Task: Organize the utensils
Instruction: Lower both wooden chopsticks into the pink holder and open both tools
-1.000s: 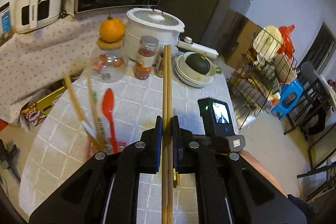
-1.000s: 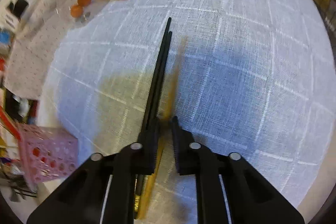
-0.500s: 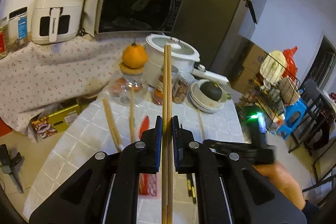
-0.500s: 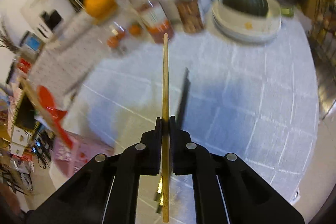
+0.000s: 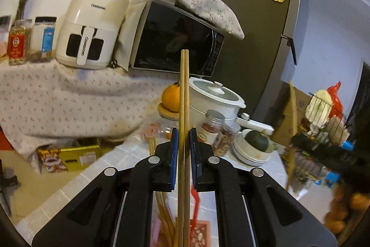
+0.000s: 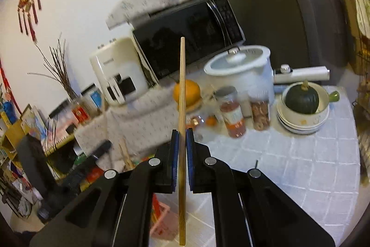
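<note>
The table (image 6: pixel 312 168) with its pale checked cloth lies below both grippers, and the microwave (image 5: pixel 175 43) and white pot (image 6: pixel 242 71) stand behind it, so both tools are raised and looking level across the room, probably to carry their loads clear of the clutter. The pink basket (image 6: pixel 161 221) sits low at the table's near edge, with a red spoon (image 5: pixel 195 200) and wooden sticks already standing in it; it looks like the place the utensils are meant to go. The left gripper (image 5: pixel 184 147) has its fingers pinched on a pair of wooden chopsticks (image 5: pixel 184 89), held upright along its middle. The right gripper (image 6: pixel 182 149) pinches a single wooden chopstick (image 6: pixel 182 94) the same way. Half a second ago both views looked further down on the table; now they have tilted up, and the black chopsticks that lay on the cloth are almost out of sight.
</note>
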A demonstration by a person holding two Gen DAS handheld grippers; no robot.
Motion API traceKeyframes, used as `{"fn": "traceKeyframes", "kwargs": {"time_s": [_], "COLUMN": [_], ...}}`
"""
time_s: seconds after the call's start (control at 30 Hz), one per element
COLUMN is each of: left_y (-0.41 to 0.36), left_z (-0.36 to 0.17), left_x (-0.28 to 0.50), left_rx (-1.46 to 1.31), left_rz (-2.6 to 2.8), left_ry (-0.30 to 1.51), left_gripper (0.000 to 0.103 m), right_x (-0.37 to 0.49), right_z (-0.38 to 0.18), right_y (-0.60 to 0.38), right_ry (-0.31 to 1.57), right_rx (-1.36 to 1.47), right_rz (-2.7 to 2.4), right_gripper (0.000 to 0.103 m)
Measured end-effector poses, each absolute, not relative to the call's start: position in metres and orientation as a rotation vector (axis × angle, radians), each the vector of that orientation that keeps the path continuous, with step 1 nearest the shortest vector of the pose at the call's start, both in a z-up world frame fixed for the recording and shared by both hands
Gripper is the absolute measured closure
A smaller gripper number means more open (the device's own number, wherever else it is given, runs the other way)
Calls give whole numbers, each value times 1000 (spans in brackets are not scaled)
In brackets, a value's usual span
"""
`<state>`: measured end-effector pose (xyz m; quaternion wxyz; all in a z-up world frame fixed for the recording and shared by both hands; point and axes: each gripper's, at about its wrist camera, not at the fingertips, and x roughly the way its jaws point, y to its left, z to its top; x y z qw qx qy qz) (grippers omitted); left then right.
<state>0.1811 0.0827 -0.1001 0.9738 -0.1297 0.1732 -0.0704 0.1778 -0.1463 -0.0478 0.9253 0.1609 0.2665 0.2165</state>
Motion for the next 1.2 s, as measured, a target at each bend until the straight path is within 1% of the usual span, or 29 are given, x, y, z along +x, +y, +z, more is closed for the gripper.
{"fn": "traceKeyframes", "kwargs": {"time_s": [0.17,0.2,0.33,0.4,0.43,0.47,0.57,0.63,0.73,0.93,1.07,1.2], "left_y": [73,72,76,83,87,92,105,114,125,145,149,149], "left_z": [-125,-128,-123,-113,-107,-101,-92,-89,-89,-100,-102,-103], "left_x": [179,178,173,170,168,167,160,159,160,163,166,166], "left_rx": [-180,-166,-159,-183,-201,-222,-253,-264,-289,-388,-384,-403], "left_rz": [-106,-100,-100,-67,-57,-54,-12,18,34,31,42,21], "left_ry": [400,415,501,556,582,608,678,723,744,826,841,861], "left_gripper": [93,92,90,78,75,75,67,66,65,65,65,65], "right_x": [168,166,164,164,164,165,165,165,166,159,154,153], "right_z": [-41,-41,-45,-48,-49,-51,-55,-59,-68,-91,-122,-131], "right_y": [-138,-137,-134,-131,-129,-125,-110,-96,-75,-42,-29,-35], "right_ry": [498,494,489,487,485,481,462,456,448,399,495,559], "right_rx": [317,318,349,374,385,400,407,392,356,287,221,205], "right_rz": [447,446,440,434,431,428,434,445,440,423,422,444], "right_gripper": [96,96,96,96,96,96,96,96,96,96,95,95]}}
